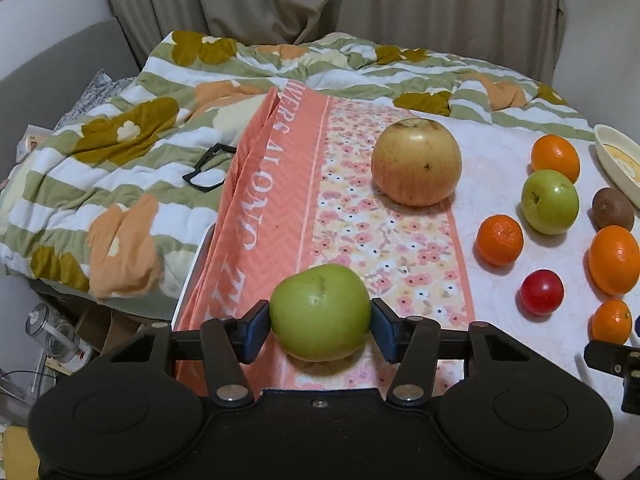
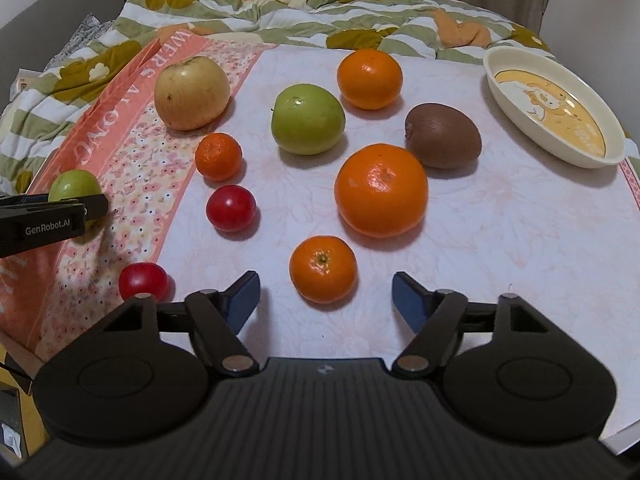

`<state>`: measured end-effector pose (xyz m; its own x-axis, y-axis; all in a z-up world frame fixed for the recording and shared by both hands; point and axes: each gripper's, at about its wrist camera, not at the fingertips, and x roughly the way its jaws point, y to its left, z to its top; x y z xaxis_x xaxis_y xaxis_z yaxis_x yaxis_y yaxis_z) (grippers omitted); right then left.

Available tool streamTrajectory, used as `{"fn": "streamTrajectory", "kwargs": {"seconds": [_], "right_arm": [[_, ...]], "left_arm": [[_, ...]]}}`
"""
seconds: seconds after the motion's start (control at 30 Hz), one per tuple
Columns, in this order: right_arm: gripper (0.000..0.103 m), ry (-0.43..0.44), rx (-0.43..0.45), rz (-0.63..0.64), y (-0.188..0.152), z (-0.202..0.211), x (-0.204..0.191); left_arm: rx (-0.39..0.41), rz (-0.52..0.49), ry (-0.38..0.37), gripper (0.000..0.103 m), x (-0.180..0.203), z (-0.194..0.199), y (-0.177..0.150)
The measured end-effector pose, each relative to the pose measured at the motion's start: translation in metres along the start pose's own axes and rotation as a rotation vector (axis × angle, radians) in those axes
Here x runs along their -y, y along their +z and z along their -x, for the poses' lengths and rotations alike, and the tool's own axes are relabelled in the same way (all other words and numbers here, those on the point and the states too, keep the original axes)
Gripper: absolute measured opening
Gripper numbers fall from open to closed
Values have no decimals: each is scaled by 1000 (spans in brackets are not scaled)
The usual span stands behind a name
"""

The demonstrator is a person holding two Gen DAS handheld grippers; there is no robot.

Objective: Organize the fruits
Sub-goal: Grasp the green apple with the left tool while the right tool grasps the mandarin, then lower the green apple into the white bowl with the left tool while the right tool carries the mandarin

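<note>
In the left wrist view a small green apple [image 1: 320,312] rests on the pink flowered cloth [image 1: 392,248], and my left gripper [image 1: 320,316] is shut on it, one blue pad against each side. The same apple [image 2: 74,184] shows at the left of the right wrist view. My right gripper [image 2: 325,278] stands open over the white table [image 2: 520,240]. A small mandarin [image 2: 323,268] lies between its fingertips with a gap on both sides. Beyond it sit a large orange [image 2: 381,190], a kiwi [image 2: 442,136], another green apple [image 2: 308,119] and a yellow apple [image 2: 192,92].
Two red fruits [image 2: 231,208] [image 2: 143,280], a small mandarin [image 2: 218,156] and a far orange [image 2: 369,78] also lie on the table. A cream oval dish [image 2: 600,156] sits at the back right. A striped quilt [image 1: 120,168] with black glasses [image 1: 208,172] lies behind and left.
</note>
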<state>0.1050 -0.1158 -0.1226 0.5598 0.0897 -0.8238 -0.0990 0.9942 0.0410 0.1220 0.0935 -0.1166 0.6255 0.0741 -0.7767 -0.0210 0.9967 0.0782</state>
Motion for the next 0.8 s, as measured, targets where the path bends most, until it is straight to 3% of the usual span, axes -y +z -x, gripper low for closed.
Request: {"fn": "streamTrajectory", "kwargs": {"seconds": [0.23, 0.37, 0.8], "right_arm": [[73, -4, 1, 3, 4, -6, -1], [53, -7, 3, 13, 5, -8, -3], [52, -4, 46, 5, 5, 22, 7]], "left_arm": [[5, -5, -13, 58, -2, 1, -2], [6, -5, -18, 58, -2, 4, -5], [55, 0, -47, 58, 7, 40, -7]]}}
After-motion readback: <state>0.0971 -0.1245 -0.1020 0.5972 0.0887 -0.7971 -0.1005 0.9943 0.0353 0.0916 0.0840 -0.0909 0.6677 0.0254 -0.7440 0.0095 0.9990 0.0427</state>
